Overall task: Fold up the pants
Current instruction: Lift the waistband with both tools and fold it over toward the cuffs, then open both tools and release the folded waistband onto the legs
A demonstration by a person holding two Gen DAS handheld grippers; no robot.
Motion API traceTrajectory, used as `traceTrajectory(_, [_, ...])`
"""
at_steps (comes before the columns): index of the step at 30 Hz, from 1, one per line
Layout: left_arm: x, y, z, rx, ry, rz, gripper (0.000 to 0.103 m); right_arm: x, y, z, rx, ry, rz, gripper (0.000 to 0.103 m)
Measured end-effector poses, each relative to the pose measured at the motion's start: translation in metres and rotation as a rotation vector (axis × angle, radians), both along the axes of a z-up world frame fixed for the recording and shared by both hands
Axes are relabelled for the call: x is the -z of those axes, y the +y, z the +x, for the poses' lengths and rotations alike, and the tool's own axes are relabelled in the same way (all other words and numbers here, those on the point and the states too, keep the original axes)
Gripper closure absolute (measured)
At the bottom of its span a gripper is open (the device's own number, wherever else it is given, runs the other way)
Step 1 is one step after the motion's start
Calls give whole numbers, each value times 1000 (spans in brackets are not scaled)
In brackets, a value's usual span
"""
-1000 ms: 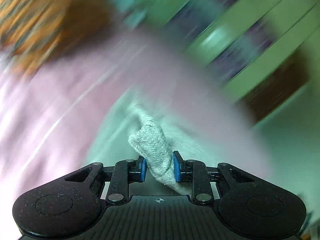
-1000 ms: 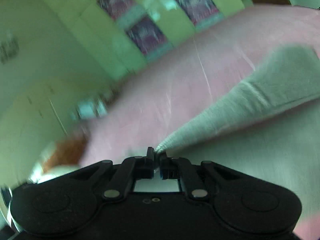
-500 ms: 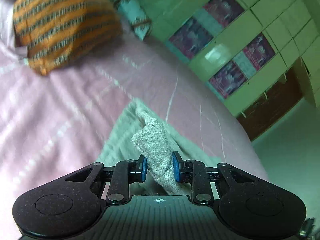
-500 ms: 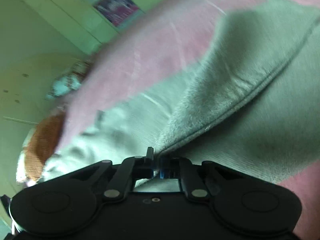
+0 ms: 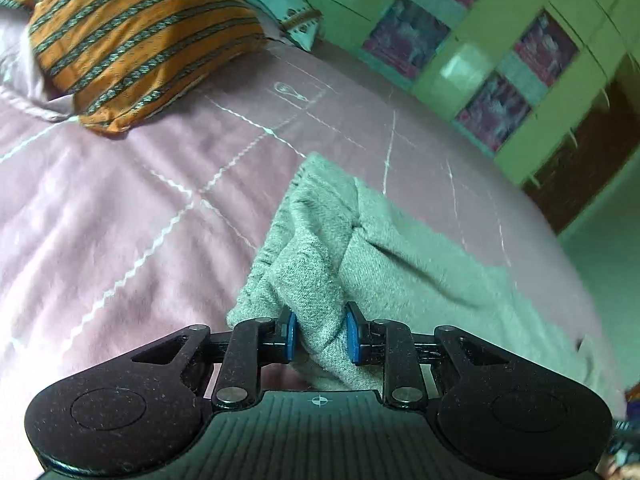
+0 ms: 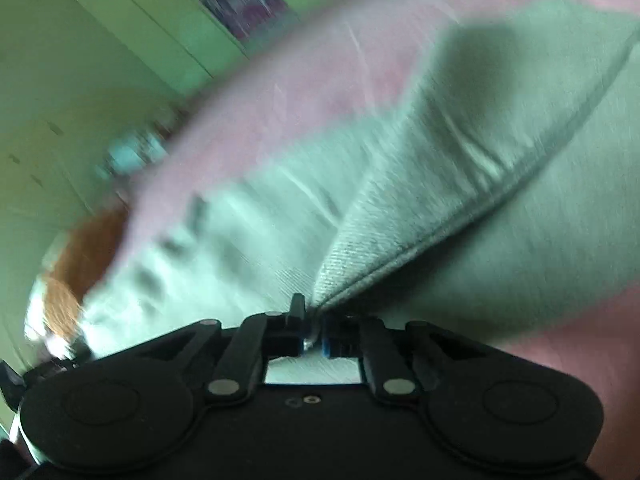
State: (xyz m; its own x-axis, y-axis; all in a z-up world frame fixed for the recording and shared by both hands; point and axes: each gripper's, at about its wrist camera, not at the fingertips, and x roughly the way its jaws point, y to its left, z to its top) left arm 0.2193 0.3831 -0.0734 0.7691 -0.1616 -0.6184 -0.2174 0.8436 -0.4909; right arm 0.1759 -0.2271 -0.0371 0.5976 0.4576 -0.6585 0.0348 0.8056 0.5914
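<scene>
While pants (image 5: 400, 248) lie partly on pink bed (image 5: 120, 208), fold looks mid-way to me: my left gripper (image 5: 319, 338) fingers pinch thick bunched wad, right gripper (image 6: 313, 334) fingers nearly pressed together on thin seam edge, lifted. Left to do: lay over, flatten. Striped pillow (image 5: 136, 36) well apart; nothing blocks. Right view blurred.

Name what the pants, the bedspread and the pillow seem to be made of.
Pants: grey knit, likely fleece, with a fuzzy, flecked surface. Bedspread: smooth pink woven cloth, faint sheen, white zigzag stitching. Pillow: woven orange cover, patterned dark stripes; fibre unclear.
</scene>
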Motion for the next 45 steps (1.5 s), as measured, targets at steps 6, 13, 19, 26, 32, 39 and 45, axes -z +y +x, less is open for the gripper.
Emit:
traceTrajectory(6, [-39, -46, -50, -180, -92, 115, 36, -32, -37, -32, 61, -94, 21, 90])
traceTrajectory(13, [-34, -145, -53, -43, -96, 133, 36, -48, -140, -51, 312, -170, 43, 91])
traceTrajectory(19, [-12, -190, -26, -19, 8, 271, 36, -38, -222, -14, 492, -168, 91, 91])
traceTrajectory(26, [-15, -206, -27, -54, 14, 329, 35, 5, -245, 56, 520, -104, 147, 92])
traceTrajectory(32, [-15, -216, -11, 16, 70, 385, 21, -5, -242, 77, 502, -84, 72, 103])
traceTrajectory(39, [-24, -199, -12, 96, 90, 294, 20, -90, -235, -35, 498, -292, -62, 103])
traceTrajectory(45, [-26, -191, -12, 142, 99, 262, 20, -7, -268, -63, 575, -61, 63, 103])
